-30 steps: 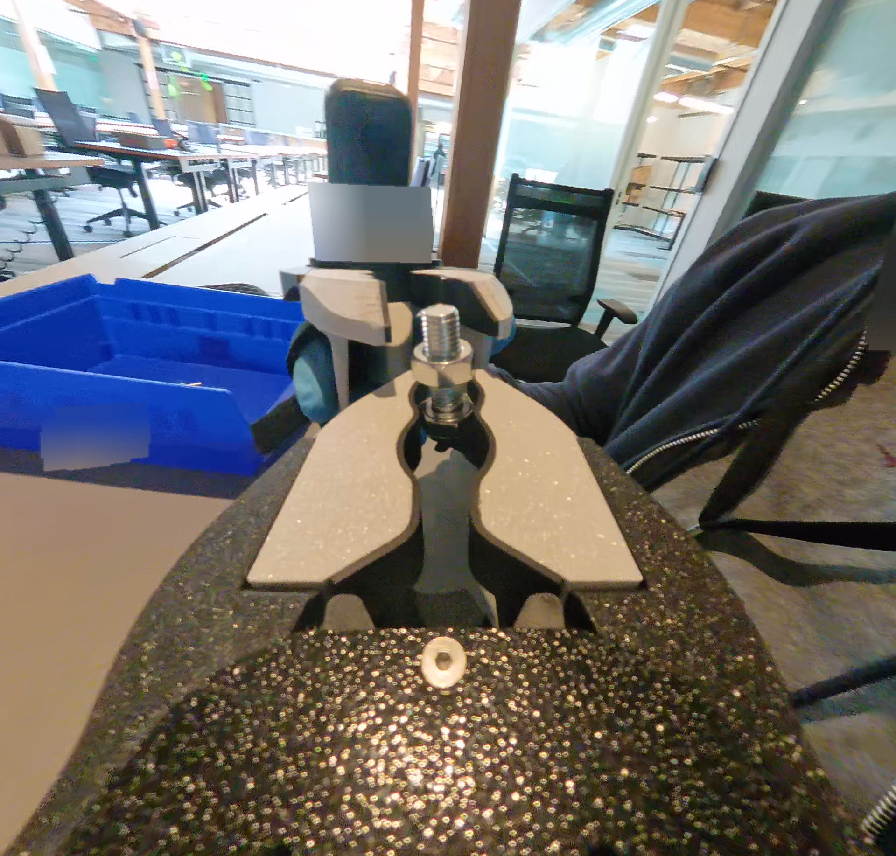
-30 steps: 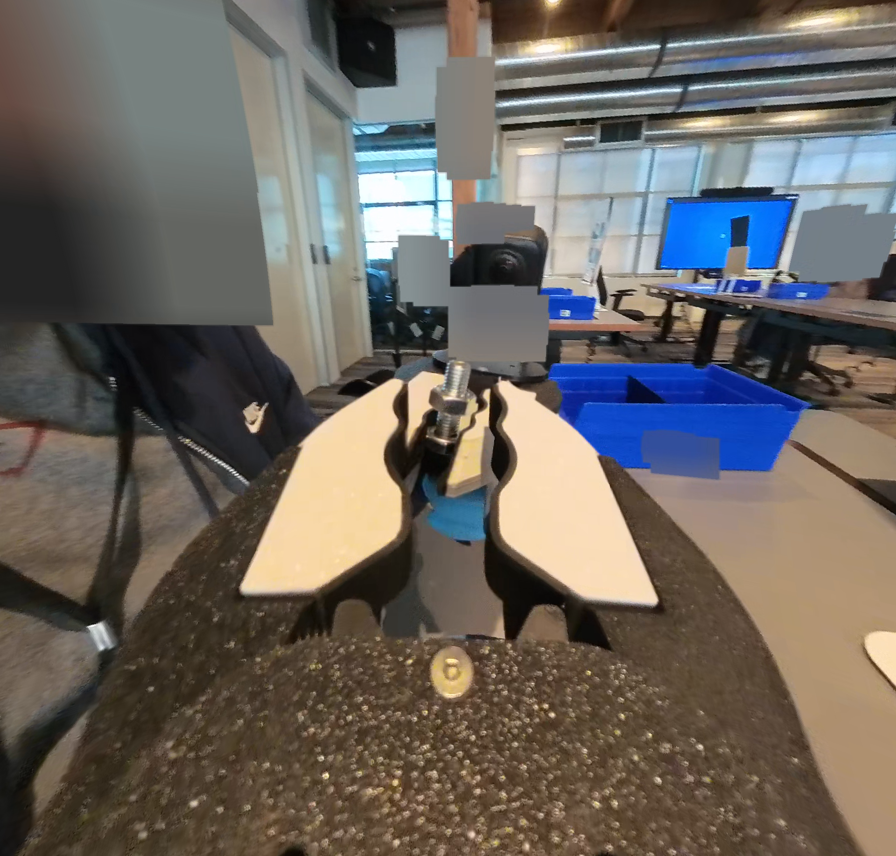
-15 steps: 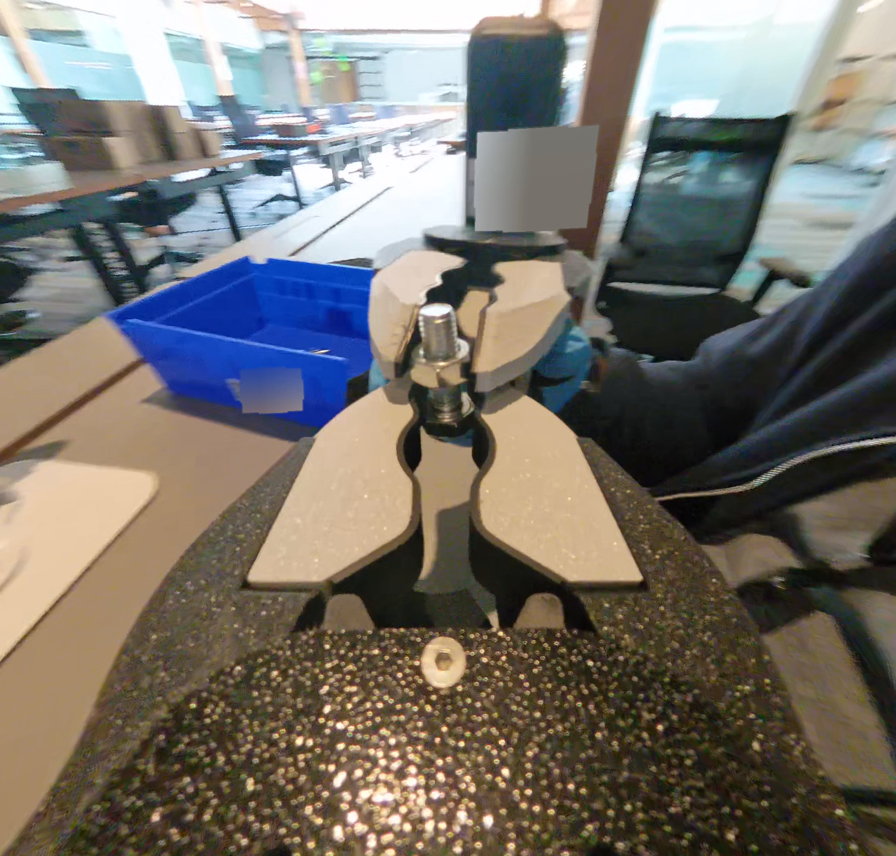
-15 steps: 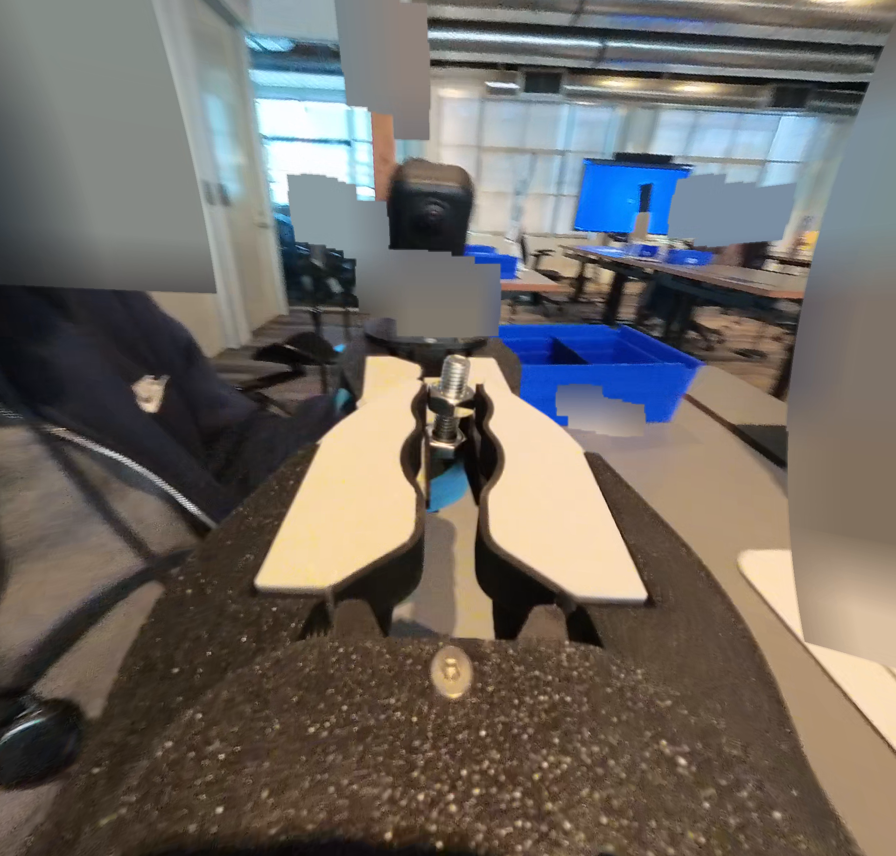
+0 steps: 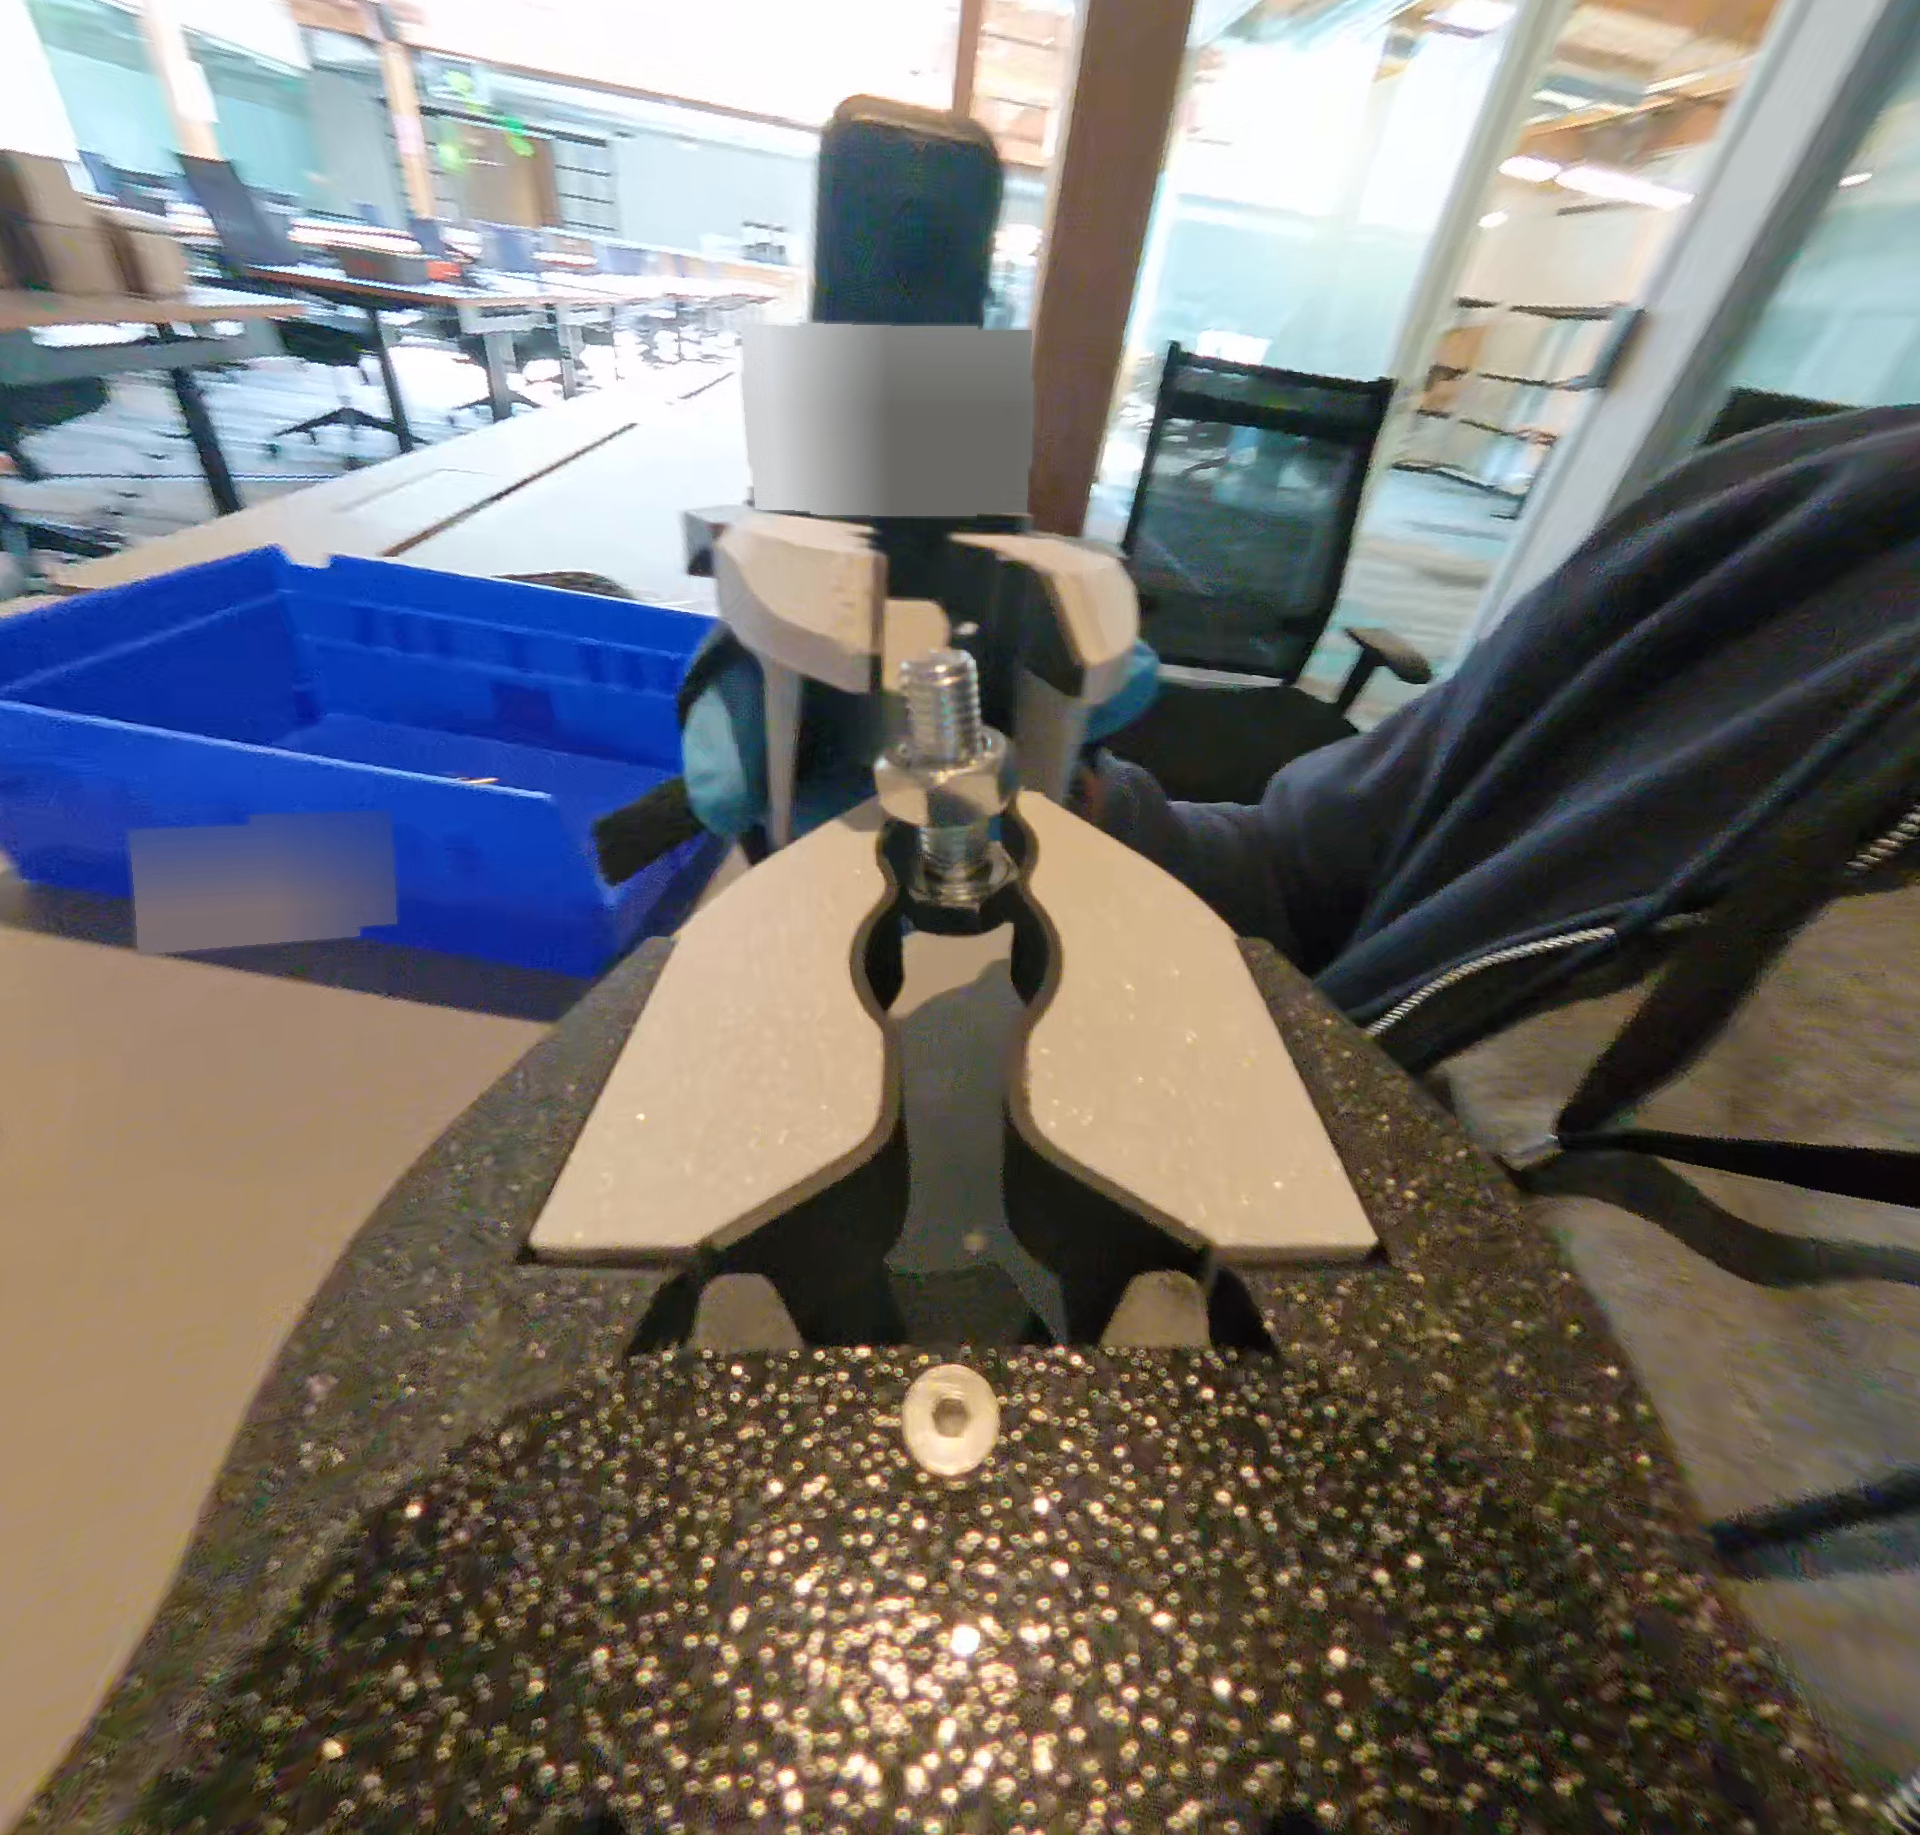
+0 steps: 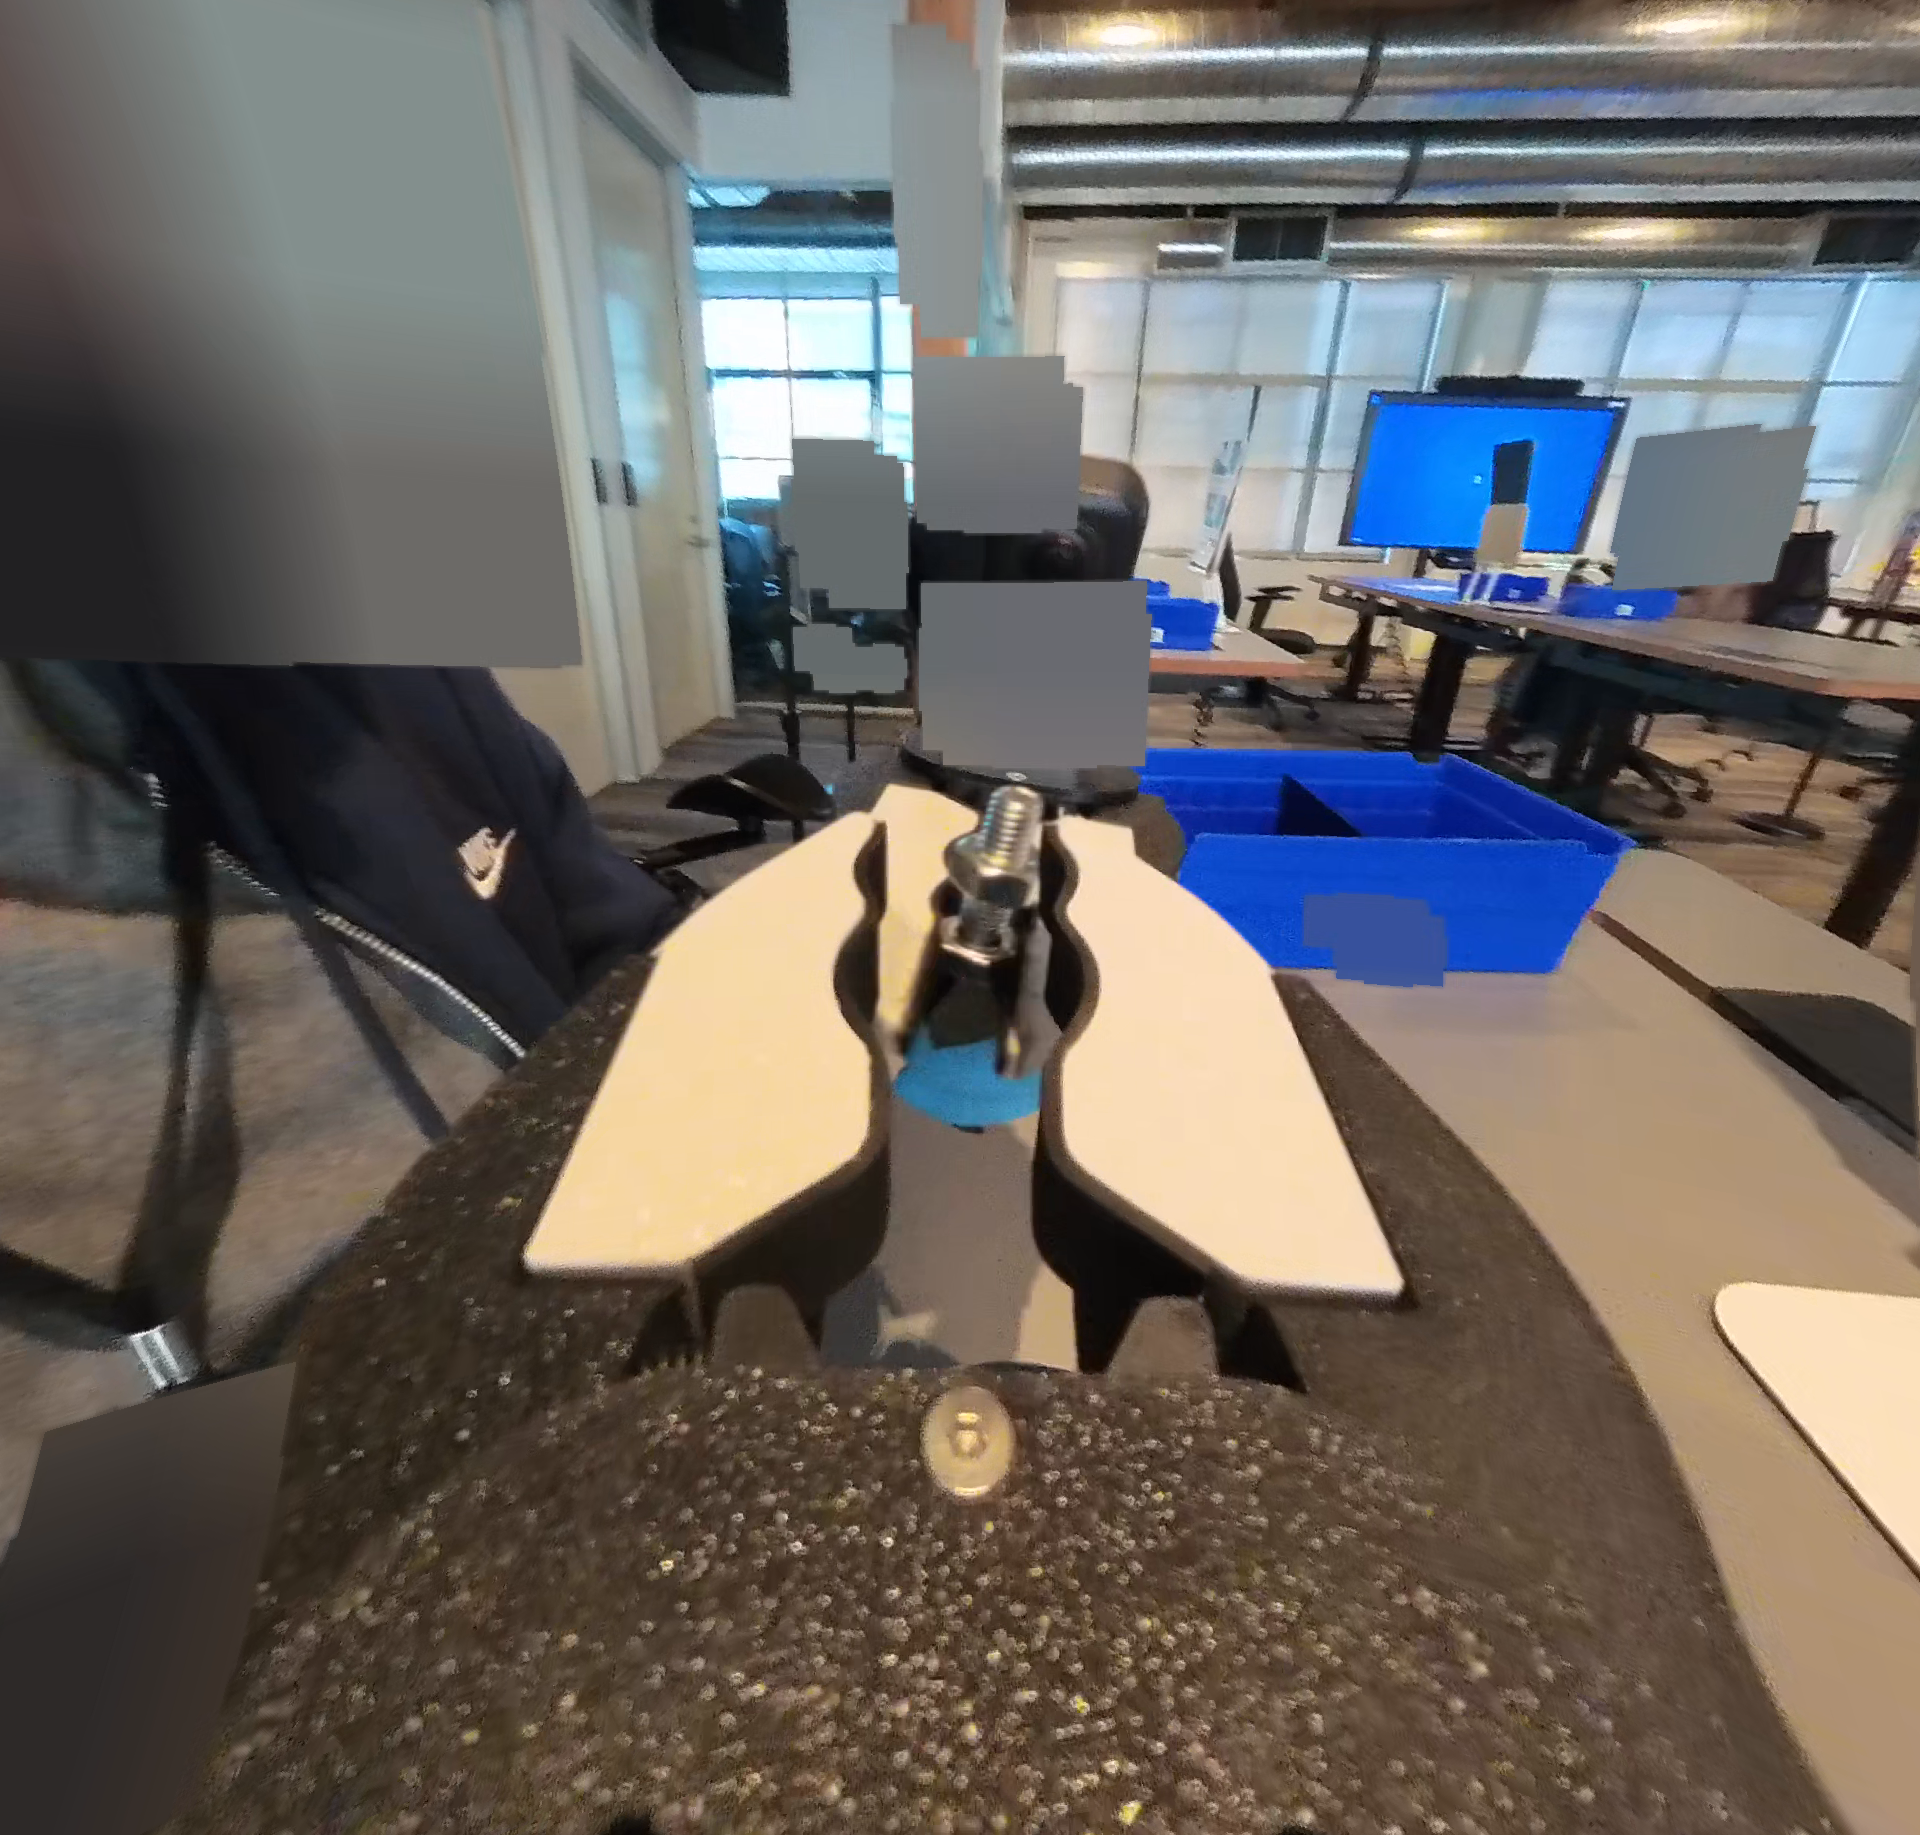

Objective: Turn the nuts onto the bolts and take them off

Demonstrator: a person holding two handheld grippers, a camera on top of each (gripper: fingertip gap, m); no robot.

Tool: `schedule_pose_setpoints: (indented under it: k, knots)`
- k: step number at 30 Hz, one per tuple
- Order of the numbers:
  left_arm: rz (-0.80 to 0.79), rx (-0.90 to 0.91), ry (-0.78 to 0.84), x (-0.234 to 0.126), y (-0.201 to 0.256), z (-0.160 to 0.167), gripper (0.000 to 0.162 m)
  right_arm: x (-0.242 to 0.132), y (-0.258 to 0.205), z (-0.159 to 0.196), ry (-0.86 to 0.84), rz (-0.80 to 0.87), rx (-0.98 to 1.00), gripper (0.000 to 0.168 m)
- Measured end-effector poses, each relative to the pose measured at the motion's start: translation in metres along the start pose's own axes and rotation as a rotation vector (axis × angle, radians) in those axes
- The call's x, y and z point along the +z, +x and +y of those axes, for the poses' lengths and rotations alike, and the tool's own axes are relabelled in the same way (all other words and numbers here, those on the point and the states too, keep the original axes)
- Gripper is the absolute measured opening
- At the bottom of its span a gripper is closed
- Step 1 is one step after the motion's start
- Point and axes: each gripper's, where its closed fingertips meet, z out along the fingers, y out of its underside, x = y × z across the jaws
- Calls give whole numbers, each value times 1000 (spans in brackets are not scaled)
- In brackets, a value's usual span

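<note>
In the left wrist view my left gripper (image 5: 951, 855) is shut on the head end of a steel bolt (image 5: 938, 689) that stands upright. A hex nut (image 5: 940, 786) sits partway down its thread, just above my fingertips. My right gripper (image 5: 925, 642) faces me from behind the bolt with its jaws spread wide and clear of the nut. In the right wrist view my right gripper (image 6: 966, 840) is open around the bolt (image 6: 1013, 814) and the nut (image 6: 989, 866). The left gripper (image 6: 977, 954) holds the bolt from below.
A blue bin (image 5: 312, 746) stands on the grey table (image 5: 208, 1162) to the left; it also shows in the right wrist view (image 6: 1382, 850). A person's dark jacket (image 5: 1558, 746) is close on the right. A white pad (image 6: 1829, 1370) lies on the table. The left gripper's tips are roughly 4 cm from the right gripper's.
Half a second ago the right gripper was shut around the nut and both grippers had swung round. Now the right jaws have opened off the nut and the views are back as before.
</note>
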Motion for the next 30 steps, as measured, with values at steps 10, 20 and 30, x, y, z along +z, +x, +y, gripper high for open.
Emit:
schedule_pose_setpoints:
  k: [10,20,30]
  knots:
    - [139,-11,-62,7,22,11,15,1,-16,13,-79,-125,29,22]
    - [-264,113,-97,-1,-32,11,16,4,23,21,-184,214,-55,19]
    - [-33,6,-27,1,-4,4,15,2,6,8,-81,64,-11,36]
